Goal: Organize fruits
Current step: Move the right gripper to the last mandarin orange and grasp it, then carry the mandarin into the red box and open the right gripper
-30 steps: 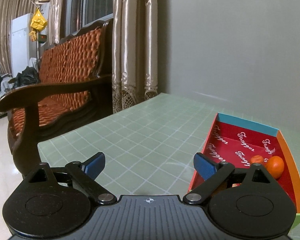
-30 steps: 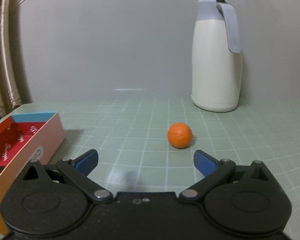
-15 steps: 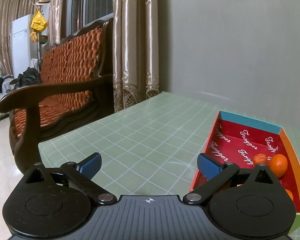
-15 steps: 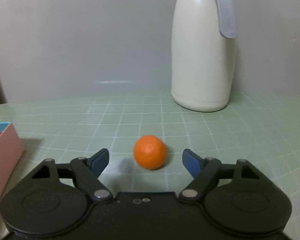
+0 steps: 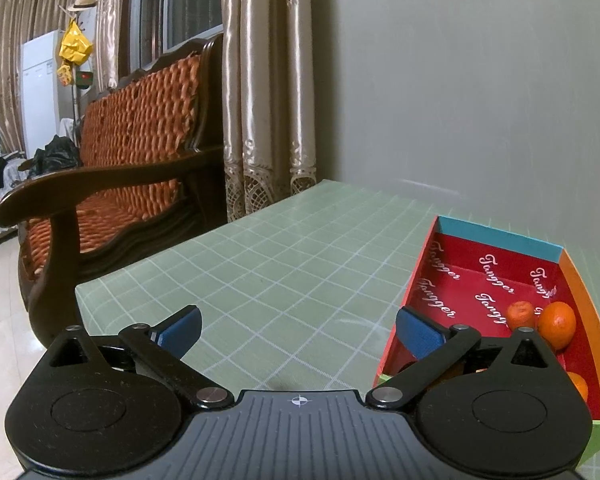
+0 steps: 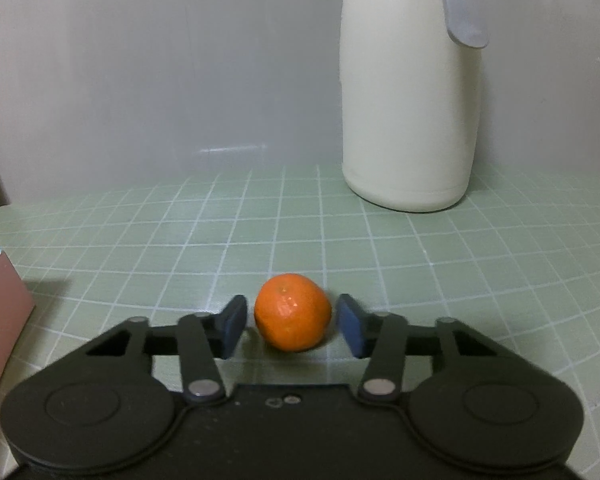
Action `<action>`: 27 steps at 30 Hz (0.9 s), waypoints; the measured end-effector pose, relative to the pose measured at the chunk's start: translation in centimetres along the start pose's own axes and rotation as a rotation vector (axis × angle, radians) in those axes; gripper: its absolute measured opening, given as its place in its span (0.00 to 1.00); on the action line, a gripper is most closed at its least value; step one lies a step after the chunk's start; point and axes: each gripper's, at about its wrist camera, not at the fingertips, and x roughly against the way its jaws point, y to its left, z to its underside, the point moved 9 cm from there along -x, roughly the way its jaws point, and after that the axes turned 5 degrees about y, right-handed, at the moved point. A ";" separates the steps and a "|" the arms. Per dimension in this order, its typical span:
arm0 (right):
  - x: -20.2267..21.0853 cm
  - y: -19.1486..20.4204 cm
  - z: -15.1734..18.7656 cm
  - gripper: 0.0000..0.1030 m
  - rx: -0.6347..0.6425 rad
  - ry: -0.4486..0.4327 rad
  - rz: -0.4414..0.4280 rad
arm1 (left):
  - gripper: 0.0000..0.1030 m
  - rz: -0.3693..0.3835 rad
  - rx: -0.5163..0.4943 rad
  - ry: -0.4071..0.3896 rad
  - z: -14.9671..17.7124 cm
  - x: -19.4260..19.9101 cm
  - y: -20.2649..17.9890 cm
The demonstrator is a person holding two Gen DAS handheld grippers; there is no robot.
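Currently, my right tongs (image 6: 292,326) straddle the orange (image 6: 293,317), pads spread, not touching it; my left tongs (image 5: 298,330) hang spread beside the box (image 5: 586,300).

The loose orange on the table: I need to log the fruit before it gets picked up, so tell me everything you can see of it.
The orange is small, round and bright, with a glossy, faintly dimpled peel and a tiny stem dimple on top. It looks whole and unpeeled. It sits on the green checked table, in front of the white jug, outside the box. The right gripper brackets it, one blue pad on each side with narrow gaps, so only the table touches it.
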 end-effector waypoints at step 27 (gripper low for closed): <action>6.2 8.5 0.5 0.37 0.129 -0.096 -0.237 | 1.00 -0.052 0.011 -0.008 0.7 0.7 2.4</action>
